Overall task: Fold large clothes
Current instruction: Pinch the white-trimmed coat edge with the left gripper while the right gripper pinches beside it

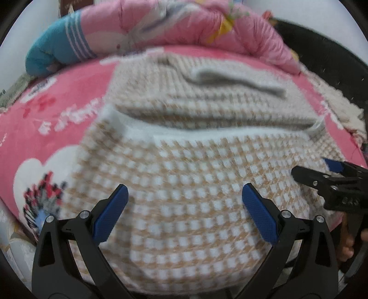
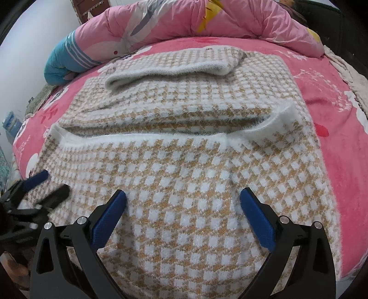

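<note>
Sweater (image 2: 184, 165) (checked, partly folded) lies under spread hand-held grippers (image 1: 185, 195).

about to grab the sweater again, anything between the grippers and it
Nothing visible. The left gripper and right gripper are both open right over the checked sweater, with only its knit between their fingers, on the pink bedspread.

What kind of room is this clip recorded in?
Most likely a bedroom, with the work done on a bed. A pink printed bedsheet covers the surface, a puffy pink quilt is bunched along the far side, and the checked sweater lies spread on top.
</note>
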A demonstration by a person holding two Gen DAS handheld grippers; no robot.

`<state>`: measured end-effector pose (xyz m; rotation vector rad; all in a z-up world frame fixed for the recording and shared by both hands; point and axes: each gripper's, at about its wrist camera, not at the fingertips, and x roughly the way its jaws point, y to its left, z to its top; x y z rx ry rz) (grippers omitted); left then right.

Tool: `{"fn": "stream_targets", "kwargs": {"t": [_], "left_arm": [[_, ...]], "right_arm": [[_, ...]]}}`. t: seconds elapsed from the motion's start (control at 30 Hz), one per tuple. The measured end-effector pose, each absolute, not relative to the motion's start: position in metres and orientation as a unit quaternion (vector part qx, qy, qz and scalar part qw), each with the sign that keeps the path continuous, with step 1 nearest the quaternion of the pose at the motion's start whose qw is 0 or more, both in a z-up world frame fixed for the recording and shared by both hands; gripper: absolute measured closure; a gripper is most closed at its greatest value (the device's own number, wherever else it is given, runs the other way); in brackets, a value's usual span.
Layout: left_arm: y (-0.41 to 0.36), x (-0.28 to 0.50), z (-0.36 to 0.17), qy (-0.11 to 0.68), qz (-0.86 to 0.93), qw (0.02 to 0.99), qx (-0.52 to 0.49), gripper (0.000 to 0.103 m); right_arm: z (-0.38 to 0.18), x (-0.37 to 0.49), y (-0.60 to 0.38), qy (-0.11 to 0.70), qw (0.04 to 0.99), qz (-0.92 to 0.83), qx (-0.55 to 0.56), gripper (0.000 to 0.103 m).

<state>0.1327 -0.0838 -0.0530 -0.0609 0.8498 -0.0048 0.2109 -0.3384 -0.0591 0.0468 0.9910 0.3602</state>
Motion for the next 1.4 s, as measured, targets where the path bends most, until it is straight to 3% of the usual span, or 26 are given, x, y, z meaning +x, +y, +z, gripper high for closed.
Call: {"fn": "stream_targets", "kwargs": {"t": [0.13,0.3,0.43,0.6,0.67,0.9,1.07,1.23,1.4], "left_arm": [[-0.047,0.109,-0.042,0.351,0.013,0.936,-0.021,0.007],[-0.010,0.111,-0.039,0.337,0.016,0.941,-0.015,0.011],[0.011,0.123,-0.036,0.337,-0.023,0.940,-0.049,0.031],[0.014,0.160,-0.050,0.373,-0.048,0.924,-0.070,0.065],[0.013,0.165,-0.052,0.377,-0.060,0.921,-0.077,0.068],[0.013,0.160,-0.047,0.369,-0.120,0.916,-0.104,0.069],[0.018,0.180,-0.068,0.432,-0.084,0.892,-0.102,0.068],[0.013,0.170,-0.060,0.417,-0.116,0.895,-0.112,0.069],[-0.013,0.165,-0.069,0.446,-0.050,0.893,-0.018,0.066]], "right_arm": [[-0.059,0.211,-0.339,0.473,0.864,0.172,0.023,0.007],[-0.059,0.211,-0.340,0.472,0.864,0.175,0.024,0.007],[-0.059,0.211,-0.339,0.473,0.863,0.175,0.023,0.007],[-0.060,0.211,-0.339,0.473,0.863,0.175,0.022,0.007],[-0.059,0.211,-0.339,0.473,0.863,0.175,0.022,0.007],[-0.059,0.211,-0.339,0.473,0.863,0.175,0.022,0.007],[-0.060,0.211,-0.339,0.473,0.863,0.176,0.022,0.007],[-0.060,0.211,-0.340,0.472,0.863,0.177,0.022,0.007],[-0.057,0.205,-0.347,0.469,0.861,0.195,0.028,0.007]]}}
